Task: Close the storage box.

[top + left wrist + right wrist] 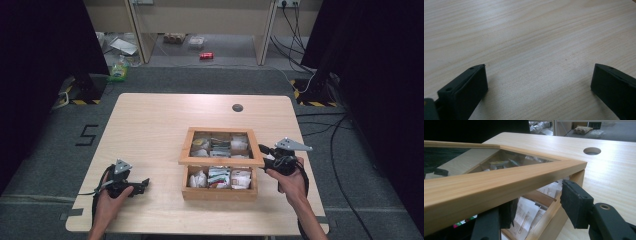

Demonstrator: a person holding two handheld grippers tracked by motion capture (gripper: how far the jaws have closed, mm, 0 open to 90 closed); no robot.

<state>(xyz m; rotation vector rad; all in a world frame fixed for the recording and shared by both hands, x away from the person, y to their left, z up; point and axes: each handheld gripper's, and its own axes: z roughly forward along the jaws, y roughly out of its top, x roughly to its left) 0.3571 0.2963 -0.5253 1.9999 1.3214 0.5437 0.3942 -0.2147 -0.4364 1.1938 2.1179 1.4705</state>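
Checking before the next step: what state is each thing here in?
Wooden box: open, packets inside.
Glass lid: partly raised, its front edge above the box.
Right gripper: jaws apart, at the lid's right front corner.
Left gripper: open, empty, over bare table.

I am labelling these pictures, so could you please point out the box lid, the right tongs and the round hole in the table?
box lid (499,182): right gripper view, front wooden rail.
right tongs (267,156): high view, between tips.
round hole (237,107): high view, its middle.
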